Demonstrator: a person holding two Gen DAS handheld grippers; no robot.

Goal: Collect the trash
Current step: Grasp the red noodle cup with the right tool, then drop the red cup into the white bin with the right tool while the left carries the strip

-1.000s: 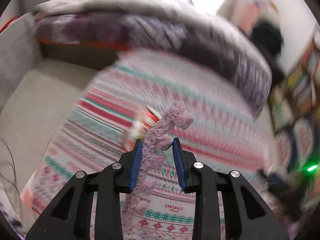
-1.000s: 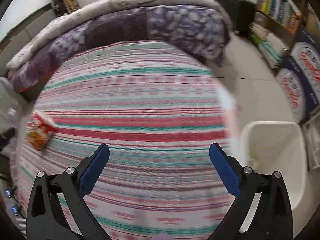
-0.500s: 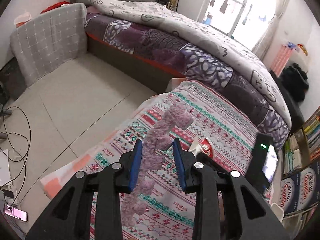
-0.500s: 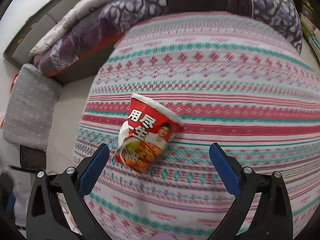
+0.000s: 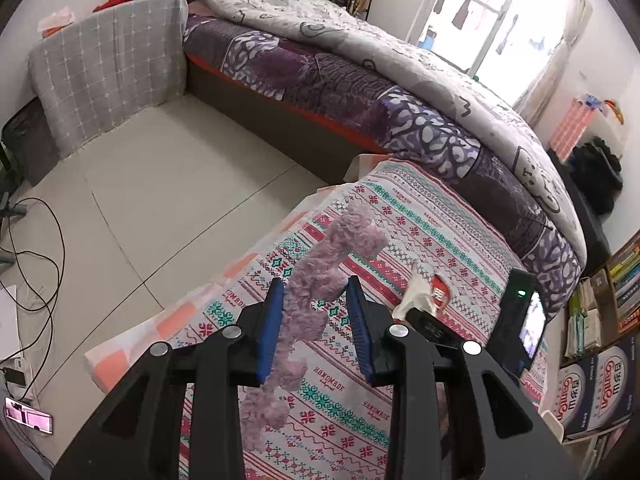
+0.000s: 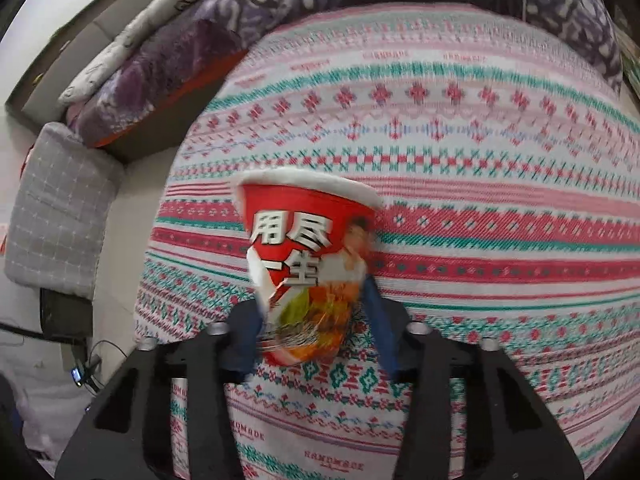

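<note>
A: Why does the left gripper carry that purple thing so high over the patterned cloth?

B: I think it is a piece of trash already collected. It is a fuzzy purple strip, and the two blue pads press on its middle, so the fingers are closed on it. One end stands up above the tips, the other end hangs down between the black arms (it looks soft, so it will probably swing).

A: And the right gripper?

B: It is at the instant noodle cup. The cup is red and white and seems to lie on the striped cloth, its white rim away from the camera, its bottom toward the gripper. The bottom part sits between the two blue pads. The left pad looks to touch the cup wall; the right pad is just beside it. The picture is blurred there, so I cannot tell if the grip is complete.

A: Is the cup visible from the left camera also?

B: Yes, a little, behind the right gripper's black body, on the same cloth. I see no trash bin in these views.
</note>
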